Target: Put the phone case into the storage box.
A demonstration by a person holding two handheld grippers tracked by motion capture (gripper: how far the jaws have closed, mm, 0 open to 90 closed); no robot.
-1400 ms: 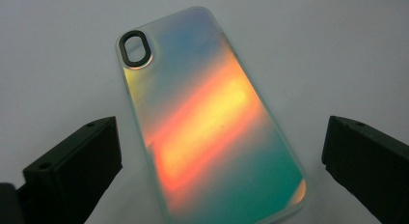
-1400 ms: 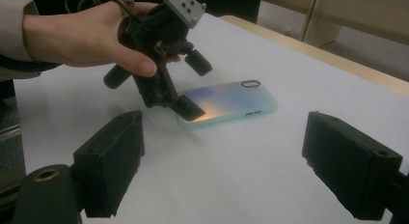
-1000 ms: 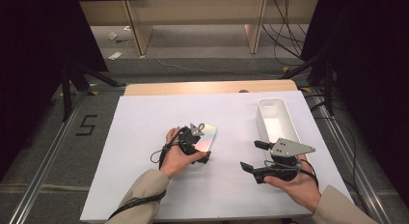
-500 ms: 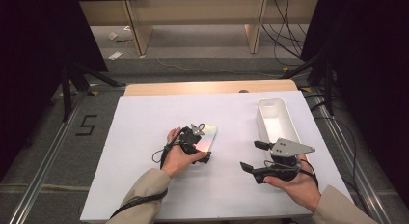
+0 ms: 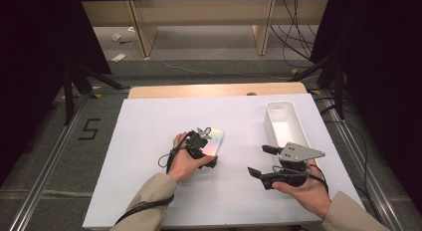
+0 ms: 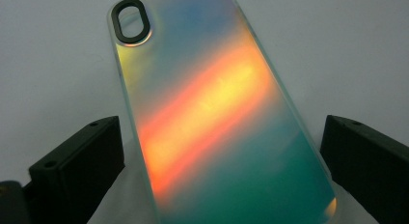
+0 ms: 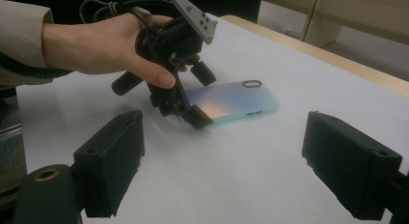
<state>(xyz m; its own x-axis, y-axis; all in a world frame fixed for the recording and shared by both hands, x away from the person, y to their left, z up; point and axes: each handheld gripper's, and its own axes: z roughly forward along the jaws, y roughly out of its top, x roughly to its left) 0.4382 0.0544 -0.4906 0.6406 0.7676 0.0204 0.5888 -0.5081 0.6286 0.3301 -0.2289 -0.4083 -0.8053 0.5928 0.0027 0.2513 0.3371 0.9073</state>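
An iridescent phone case [image 5: 215, 140] lies flat on the white table sheet [image 5: 144, 141], its camera cutout at the far end. My left gripper [image 5: 208, 147] points down over the case's near end. In the left gripper view the case [image 6: 217, 113] lies between the two black jaws, with a thin gap showing on each side; the gripper [image 6: 219, 156] is open. My right gripper [image 5: 260, 160] rests low to the right of the case, pointing left at it, open with nothing between its jaws. From the right gripper view [image 7: 224, 137] I see the case [image 7: 236, 101] and the left gripper [image 7: 201, 97] ahead.
A white rectangular bin [image 5: 298, 126] stands at the table's right side, just behind my right hand. The table's wooden edge [image 5: 214, 90] runs along the back. Floor rails and dark stands flank the table.
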